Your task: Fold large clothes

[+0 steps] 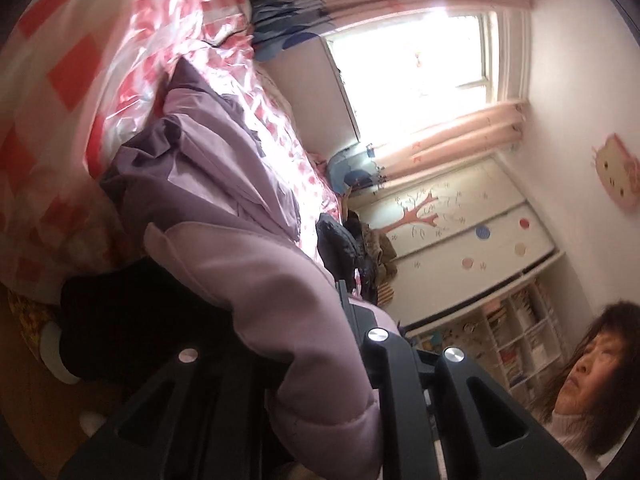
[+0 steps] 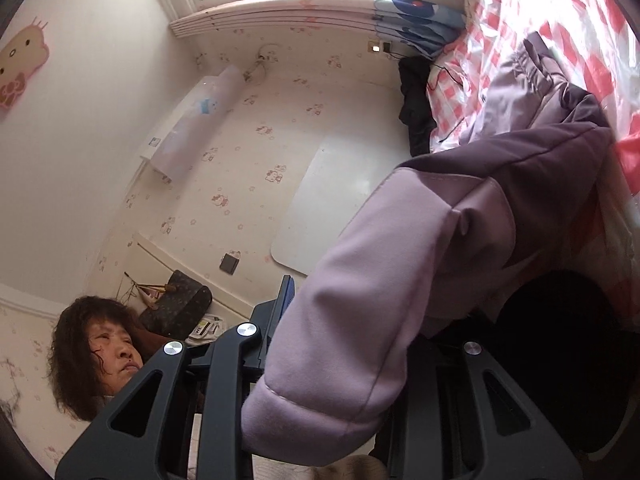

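— Left gripper [image 1: 320, 344] is clamping down on a padded fold of the lilac jacket [image 1: 224, 184], as far as I'm seeing it; the cloth is bulging over the black frame and hiding the fingertips, but the jaws are sitting nearly together on it.

— And the right one?

— Right gripper [image 2: 332, 360] is doing the same, pinching another quilted lilac edge. Its far finger is buried under the fabric, so I'm only making out one blue-black finger [image 2: 286, 296] beside the cloth.

— Where is the jacket lying?

— It's hanging between both grippers, lifted at my end, and trailing back onto the bed, over a pink-and-white checked cover [image 1: 68, 92] with a shiny plastic sheet [image 1: 224, 56] on it. Darker purple panels are showing among the lilac ones. I'm not able to tell sleeve from hem; everything is tilted and blurring at the rim.

— Anything else around?

— A dark garment [image 2: 416, 104] is lying at the bed's far end, half cut off. A bright window [image 1: 412, 60] is washing out detail. The person's head [image 2: 96, 352] is showing at the frame's edge.
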Demonstrator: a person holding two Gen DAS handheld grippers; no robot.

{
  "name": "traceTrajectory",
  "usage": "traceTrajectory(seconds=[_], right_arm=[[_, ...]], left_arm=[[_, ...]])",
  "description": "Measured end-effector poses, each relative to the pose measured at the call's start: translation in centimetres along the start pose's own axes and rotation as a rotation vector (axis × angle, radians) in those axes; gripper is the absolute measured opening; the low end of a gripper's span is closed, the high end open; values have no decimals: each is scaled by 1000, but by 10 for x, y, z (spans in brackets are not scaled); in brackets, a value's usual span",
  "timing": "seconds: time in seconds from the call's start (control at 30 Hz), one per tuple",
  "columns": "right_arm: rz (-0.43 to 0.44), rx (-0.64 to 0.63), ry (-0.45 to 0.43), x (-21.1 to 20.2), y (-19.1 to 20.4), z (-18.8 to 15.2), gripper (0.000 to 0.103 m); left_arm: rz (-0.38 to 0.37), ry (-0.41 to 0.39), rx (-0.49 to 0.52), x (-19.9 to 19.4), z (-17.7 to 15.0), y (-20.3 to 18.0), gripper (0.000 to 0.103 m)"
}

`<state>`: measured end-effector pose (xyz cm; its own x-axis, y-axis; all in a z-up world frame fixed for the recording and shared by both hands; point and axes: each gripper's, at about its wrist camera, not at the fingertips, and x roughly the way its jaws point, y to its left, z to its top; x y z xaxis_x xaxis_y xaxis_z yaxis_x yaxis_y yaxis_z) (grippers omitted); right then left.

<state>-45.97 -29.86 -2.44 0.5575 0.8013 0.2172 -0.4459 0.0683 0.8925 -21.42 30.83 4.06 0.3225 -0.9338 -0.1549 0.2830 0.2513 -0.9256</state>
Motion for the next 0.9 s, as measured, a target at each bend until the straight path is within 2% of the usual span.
traceTrajectory(seconds=[0.17,0.37,0.5,0.6,0.7,0.8,0.9], right_arm=[[47,-32,-27,24,3,43,27],[14,-71,-78,78,8,132,27],[-58,-58,-142,111,-9,198,27],[-136,-26,-177,136,-36,245,27],[-238,29,-209,155,-80,281,27],[-359,114,-237,167,-141,303,27],[-453,176,-244,177,-197,310,27]], left_arm=[[-25,-57,34,18,19,-12,14],[-20,-129,60,70,115,-32,15],[4,-176,42,115,184,-24,15],[44,-202,-5,149,226,-3,15],[118,-227,-58,186,257,33,15],[197,-243,-125,216,274,80,15],[294,-239,-191,241,279,134,15]])
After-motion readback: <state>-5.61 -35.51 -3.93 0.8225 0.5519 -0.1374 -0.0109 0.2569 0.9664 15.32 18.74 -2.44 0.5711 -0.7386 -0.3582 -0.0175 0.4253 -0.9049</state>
